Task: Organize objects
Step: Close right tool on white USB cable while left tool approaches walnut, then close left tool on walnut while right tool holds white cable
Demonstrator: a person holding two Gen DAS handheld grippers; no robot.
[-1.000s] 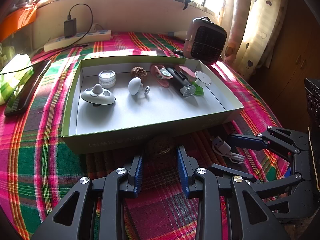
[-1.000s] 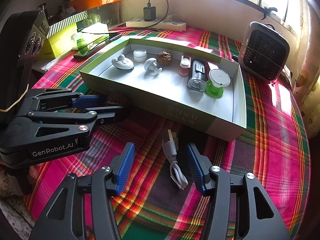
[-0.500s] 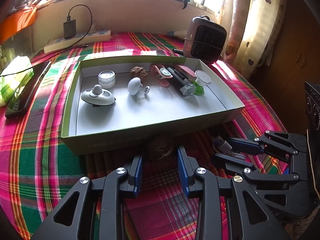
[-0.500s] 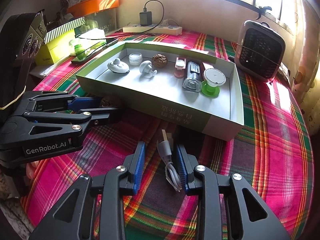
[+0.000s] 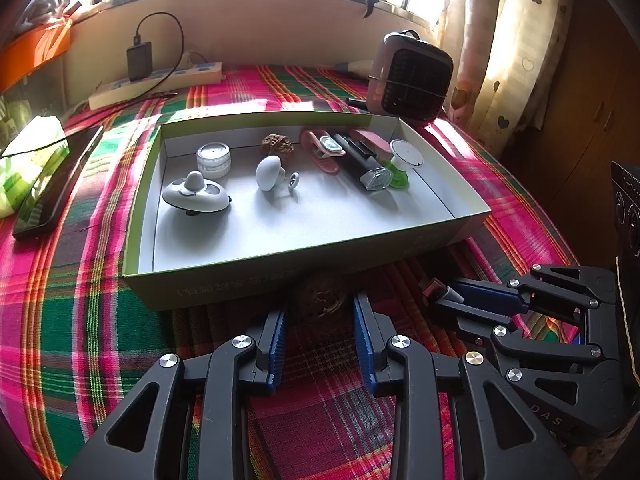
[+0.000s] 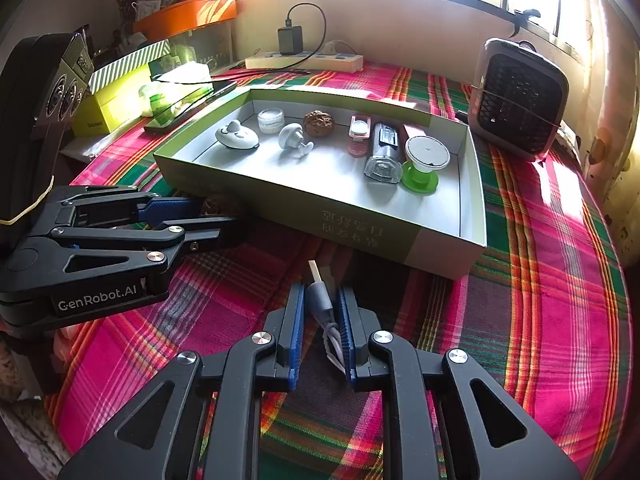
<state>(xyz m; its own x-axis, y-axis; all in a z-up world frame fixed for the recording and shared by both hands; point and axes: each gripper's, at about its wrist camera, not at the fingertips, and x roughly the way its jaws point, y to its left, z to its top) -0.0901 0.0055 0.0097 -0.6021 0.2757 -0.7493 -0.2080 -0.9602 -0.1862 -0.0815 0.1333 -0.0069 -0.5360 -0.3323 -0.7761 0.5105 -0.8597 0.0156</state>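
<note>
A green-rimmed tray (image 5: 280,276) (image 6: 474,168) on the plaid cloth holds several small items, among them a walnut (image 5: 277,145) (image 6: 318,122). A second walnut (image 5: 320,300) (image 6: 216,205) lies on the cloth against the tray's near wall. My left gripper (image 5: 319,312) (image 6: 208,216) is open with its jaws on either side of that walnut, not closed on it. My right gripper (image 6: 319,304) (image 5: 436,296) is shut on a bundled white USB cable (image 6: 324,312), whose plug sticks out past the fingertips.
A small fan heater (image 5: 410,78) (image 6: 518,100) stands beyond the tray's right end. A power strip with a charger (image 5: 156,80) (image 6: 304,60) lies at the back wall. A phone (image 5: 56,184) and a tissue pack (image 5: 28,160) lie left of the tray.
My right gripper has closed from wide open onto the USB cable. My left gripper has stayed open around the walnut on the cloth.
</note>
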